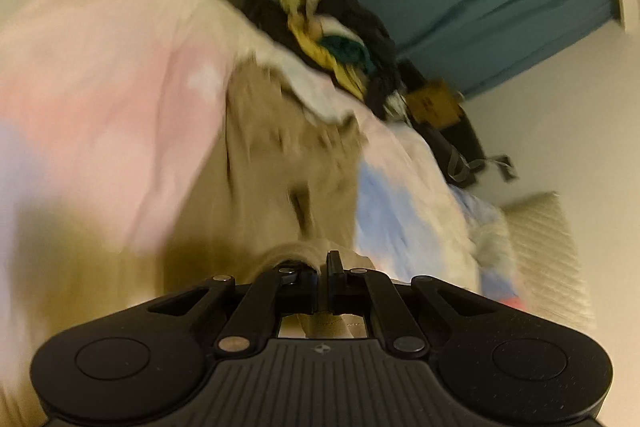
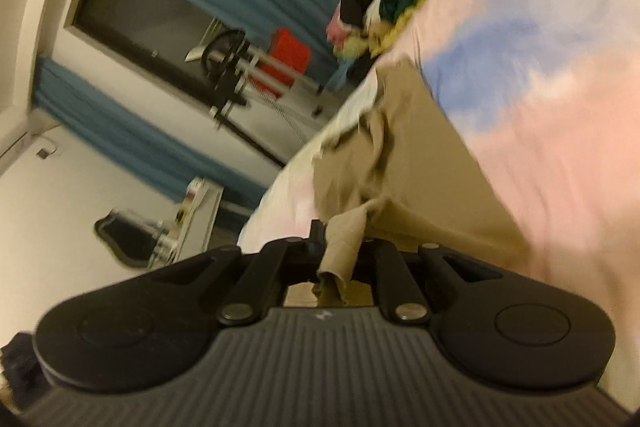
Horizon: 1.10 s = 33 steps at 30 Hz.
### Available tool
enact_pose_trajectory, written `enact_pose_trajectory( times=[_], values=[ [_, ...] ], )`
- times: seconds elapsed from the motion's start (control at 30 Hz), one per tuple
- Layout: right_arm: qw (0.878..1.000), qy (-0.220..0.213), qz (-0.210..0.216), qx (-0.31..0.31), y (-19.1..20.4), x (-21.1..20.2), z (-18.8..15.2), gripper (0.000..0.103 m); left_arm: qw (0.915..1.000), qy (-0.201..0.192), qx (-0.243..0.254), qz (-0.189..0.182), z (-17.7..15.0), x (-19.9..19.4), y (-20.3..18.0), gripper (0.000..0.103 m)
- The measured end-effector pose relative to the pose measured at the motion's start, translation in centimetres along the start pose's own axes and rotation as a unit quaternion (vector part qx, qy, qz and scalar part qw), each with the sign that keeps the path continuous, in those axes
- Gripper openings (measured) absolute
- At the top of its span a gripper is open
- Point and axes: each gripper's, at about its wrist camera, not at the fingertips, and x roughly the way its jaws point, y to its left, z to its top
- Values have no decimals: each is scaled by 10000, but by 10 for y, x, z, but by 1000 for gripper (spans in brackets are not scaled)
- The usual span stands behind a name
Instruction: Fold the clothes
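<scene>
The fingers of the left gripper (image 1: 323,267) are pressed narrowly together on an edge of the one tan garment (image 1: 280,155). The right gripper (image 2: 340,247) is likewise clamped on its cloth. The garment is spread over a pastel bedspread (image 2: 560,107); one heap of mixed clothes (image 1: 340,39) is seen beyond.

Khaki garment (image 1: 288,155) — rumpled, pinched at both ends

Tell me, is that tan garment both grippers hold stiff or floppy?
Probably floppy: the tan garment bunches and creases between the left gripper and right gripper. Likely light too, since two small pinches hold it over the pastel bedding.
</scene>
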Motion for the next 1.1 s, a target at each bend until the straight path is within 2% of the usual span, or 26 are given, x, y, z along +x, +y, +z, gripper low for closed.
enact_pose_trajectory(
  times=[0.1,0.2,0.33,0.5,0.63,0.77,0.83,0.9,0.93,0.97,1.0,1.03,1.1],
  values=[
    [9997,-148,-147,-162,0,48,26,8,9986,-348,220,317,35,41,-5,4],
    [9986,-296,-293,-324,-1,96,52,8,9972,-482,279,501,64,87,2,5],
    [9968,-194,-544,-549,-26,155,67,8,9949,-566,499,670,80,132,20,5],
    [9941,31,-703,-831,-59,209,71,8,9920,-519,682,931,89,183,44,5],
    [9890,185,-966,-1106,-66,226,64,8,9907,-399,831,999,87,204,56,6],
    [9826,271,-1177,-1411,-65,234,57,9,9835,-432,1327,1148,80,204,47,9],
    [9807,249,-1242,-1486,-59,230,57,10,9792,-458,1533,1250,75,197,39,23],
    [9788,257,-1279,-1579,-51,223,56,15,9753,-542,1712,1288,67,185,30,49],
    [9792,220,-1251,-1585,-48,216,54,26,9731,-598,1793,1314,63,178,26,55],
    [9796,178,-1219,-1587,-44,208,53,45,9706,-669,1867,1365,57,170,21,65],
    [9800,136,-1187,-1589,-40,201,52,56,9681,-752,1935,1403,51,161,16,70],
    [9797,36,-1155,-1639,-34,190,49,73,9661,-825,1994,1419,44,151,11,72],
    [9775,-138,-1116,-1786,-21,169,43,74,9646,-923,2060,1364,31,131,2,79]
  ],
)
